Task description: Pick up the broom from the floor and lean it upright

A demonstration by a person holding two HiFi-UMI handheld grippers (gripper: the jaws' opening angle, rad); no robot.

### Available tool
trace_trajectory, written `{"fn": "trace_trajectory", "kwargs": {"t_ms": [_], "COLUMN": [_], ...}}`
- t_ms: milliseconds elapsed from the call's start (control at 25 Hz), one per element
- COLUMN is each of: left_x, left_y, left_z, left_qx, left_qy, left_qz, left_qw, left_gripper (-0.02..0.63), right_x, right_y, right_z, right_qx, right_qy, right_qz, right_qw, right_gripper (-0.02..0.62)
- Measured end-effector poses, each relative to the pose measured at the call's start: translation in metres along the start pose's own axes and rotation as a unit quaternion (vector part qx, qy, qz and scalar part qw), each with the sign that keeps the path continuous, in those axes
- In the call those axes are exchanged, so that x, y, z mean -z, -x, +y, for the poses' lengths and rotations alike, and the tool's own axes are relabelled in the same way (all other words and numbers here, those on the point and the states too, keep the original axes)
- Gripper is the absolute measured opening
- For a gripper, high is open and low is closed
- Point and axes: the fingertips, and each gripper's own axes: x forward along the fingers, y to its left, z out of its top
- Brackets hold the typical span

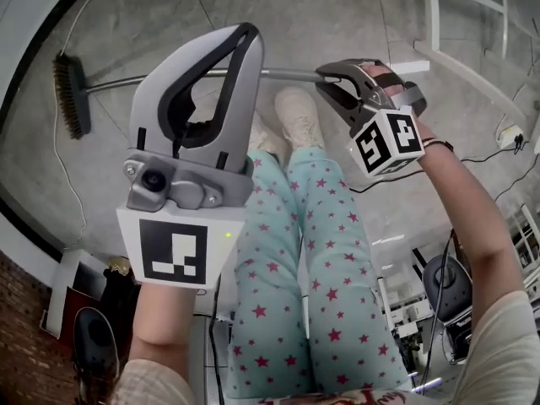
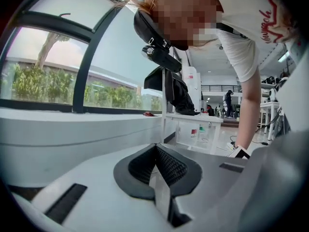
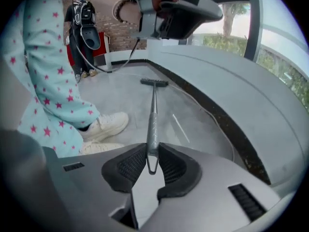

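The broom has a dark brush head point(image 1: 72, 93) at the left on the grey floor and a thin metal handle point(image 1: 287, 73) running right. My right gripper point(image 1: 334, 78) is shut on the handle's end. In the right gripper view the handle point(image 3: 153, 122) comes up from the brush head point(image 3: 154, 82) into the right gripper point(image 3: 152, 161), and its looped tip sits pinched between the pads. My left gripper point(image 1: 247, 34) is held high over the handle, shut on nothing. In the left gripper view the left gripper point(image 2: 155, 167) faces a window with its pads together.
The person's legs in star-print trousers and white shoes point(image 1: 295, 115) stand just behind the handle. A white cable point(image 1: 57, 171) trails along the curved dark wall base. A white frame point(image 1: 460, 57) stands at the upper right. A black bag point(image 3: 90, 33) stands by a brick wall.
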Motion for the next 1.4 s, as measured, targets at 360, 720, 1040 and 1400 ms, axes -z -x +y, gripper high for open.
{"fn": "trace_trajectory", "kwargs": {"t_ms": [360,720,1040,1400], "left_x": [-0.112,-0.175,-0.203,-0.235], "left_y": [0.066,0.18,0.275,0.384], "left_z": [0.061,0.111,0.133,0.163], "left_qx": [-0.112,-0.255,-0.355,-0.455], "left_qy": [-0.013,0.014,0.048,0.067], "left_qz": [0.003,0.006,0.005,-0.024], "left_qw": [0.9936,0.9669,0.9334,0.8875], "left_gripper": [0.017,0.017,0.017,0.017], "right_x": [-0.164,-0.334,-0.469,-0.603], "right_y": [0.101,0.156,0.172,0.168], "right_z": [-0.054,-0.074,-0.082,-0.079], "right_qx": [0.015,-0.011,-0.016,-0.041], "right_qy": [0.091,0.192,0.224,0.215], "right_qz": [-0.095,-0.201,-0.274,-0.328], "right_qw": [0.991,0.961,0.935,0.919], "right_gripper": [0.097,0.097,0.106,0.109]}}
